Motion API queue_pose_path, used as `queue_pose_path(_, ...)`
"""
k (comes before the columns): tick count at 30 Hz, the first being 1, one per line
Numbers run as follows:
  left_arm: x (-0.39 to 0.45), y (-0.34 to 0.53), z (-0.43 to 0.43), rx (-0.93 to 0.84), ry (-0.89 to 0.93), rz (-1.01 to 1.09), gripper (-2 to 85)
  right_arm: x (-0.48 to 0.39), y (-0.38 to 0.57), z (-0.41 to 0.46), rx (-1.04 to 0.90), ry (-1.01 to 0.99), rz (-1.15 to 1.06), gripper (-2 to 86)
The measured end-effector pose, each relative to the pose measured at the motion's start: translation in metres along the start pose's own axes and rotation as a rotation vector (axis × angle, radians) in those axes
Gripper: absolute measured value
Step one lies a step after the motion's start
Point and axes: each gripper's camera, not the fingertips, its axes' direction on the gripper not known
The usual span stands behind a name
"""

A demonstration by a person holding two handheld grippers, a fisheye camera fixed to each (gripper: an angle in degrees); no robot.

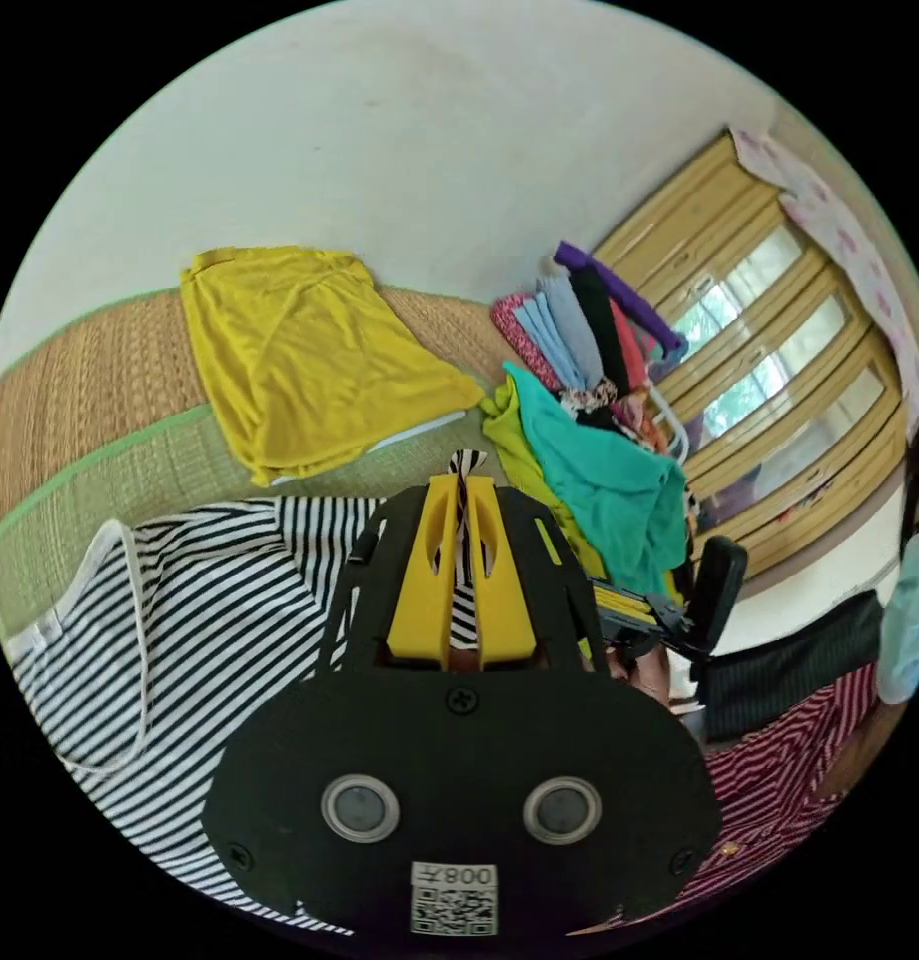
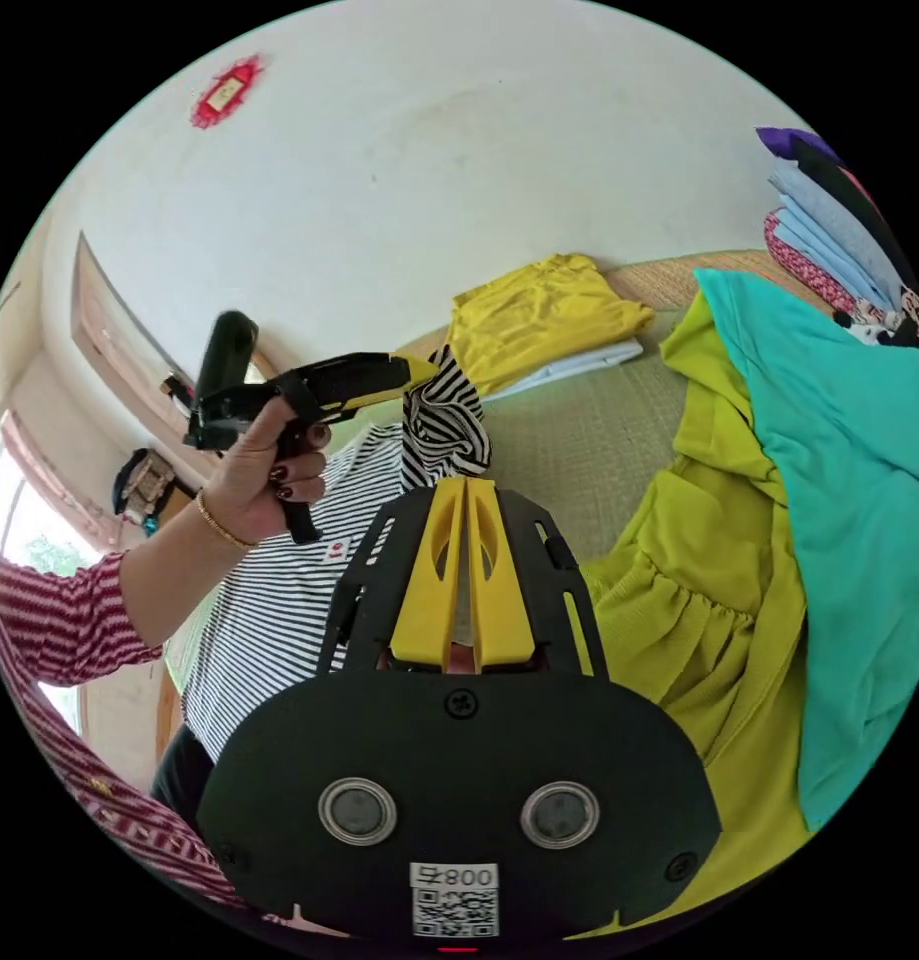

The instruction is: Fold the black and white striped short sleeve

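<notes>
The black and white striped shirt [image 1: 179, 620] lies spread on the mat to the left in the left gripper view, white neckline showing. My left gripper [image 1: 466, 482] is shut on a strip of its fabric, which runs up between the yellow jaws. In the right gripper view, a lifted bunch of the striped shirt [image 2: 444, 425] hangs just above my right gripper [image 2: 466, 482], whose jaws are shut on its lower end. The left gripper [image 2: 419, 372], held in a person's hand [image 2: 264, 470], pinches the same bunch from the left. The right gripper [image 1: 629, 605] sits close beside the left one.
A folded yellow garment [image 1: 309, 350] lies on the woven mat [image 1: 99, 370] by the wall. A teal garment [image 2: 839, 450] and a lime-green one [image 2: 699, 600] are heaped at the right, beside a stack of folded clothes [image 1: 589, 330]. Wooden windows [image 1: 779, 350] stand beyond.
</notes>
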Motion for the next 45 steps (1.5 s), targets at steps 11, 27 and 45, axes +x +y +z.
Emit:
queue_pose_path(11, -0.134, 0.048, -0.042, 0.001, -0.099, -0.341, 4.0, -0.031, -0.018, 0.053, -0.329, -0.284, -0.325, 0.1)
queue_pose_path(27, -0.100, 0.045, -0.043, -0.116, -0.383, -0.061, 1.7, -0.020, -0.056, 0.078, -0.329, -0.175, -0.217, 0.0)
queue_pose_path(45, -0.088, 0.086, -0.139, -0.082, -0.316, -0.014, 0.2, 0.003, -0.090, 0.103, -0.411, -0.078, -0.088, 0.1)
